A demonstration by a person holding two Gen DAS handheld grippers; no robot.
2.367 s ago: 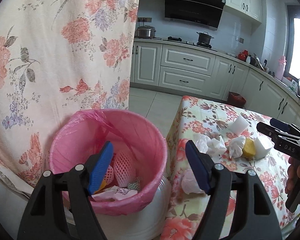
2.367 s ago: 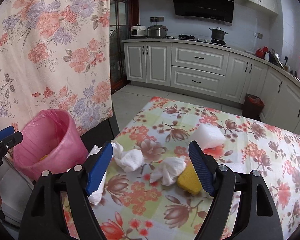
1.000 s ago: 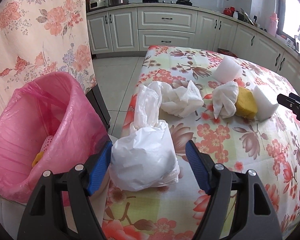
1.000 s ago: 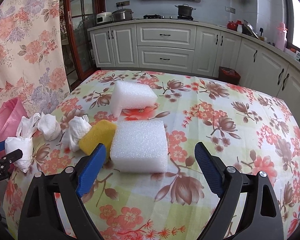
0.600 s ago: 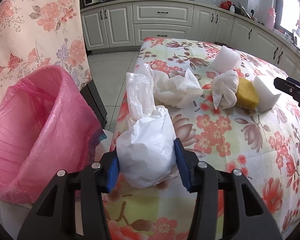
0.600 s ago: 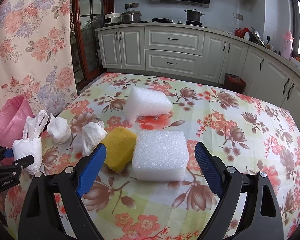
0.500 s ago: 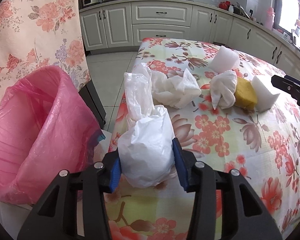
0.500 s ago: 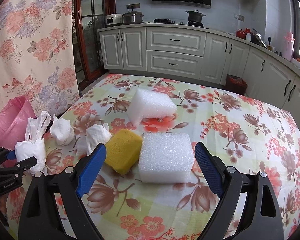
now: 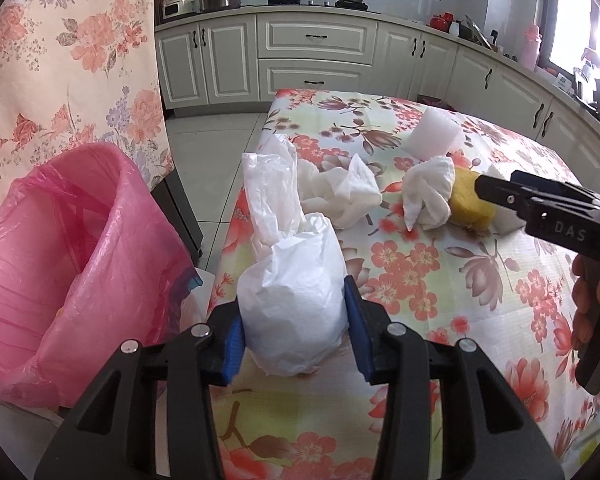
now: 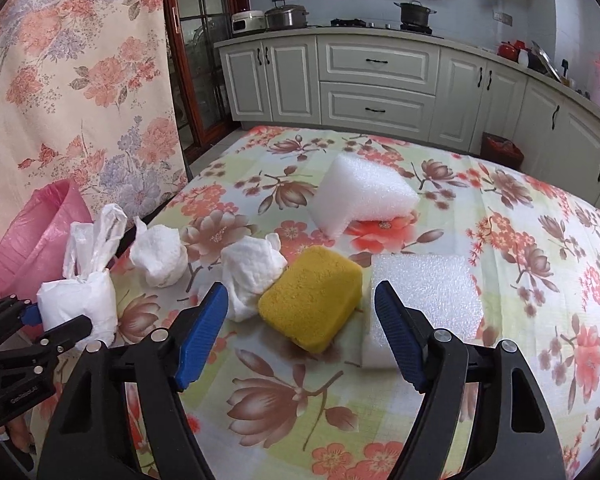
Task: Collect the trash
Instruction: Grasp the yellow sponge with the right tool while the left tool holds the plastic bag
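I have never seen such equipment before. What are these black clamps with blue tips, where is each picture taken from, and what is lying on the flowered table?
They are hand-held grippers, one in each of a person's hands, not a robot arm. Each carries a camera looking forward along its two fingers, so one picture comes from the left gripper and the other from the right gripper.

The left gripper is shut on a white plastic bag at the edge of the table, beside a bin with a pink liner.

The right gripper is open, holds nothing, and points at a yellow sponge. Also on the table are two white foam blocks and two crumpled paper tissues.
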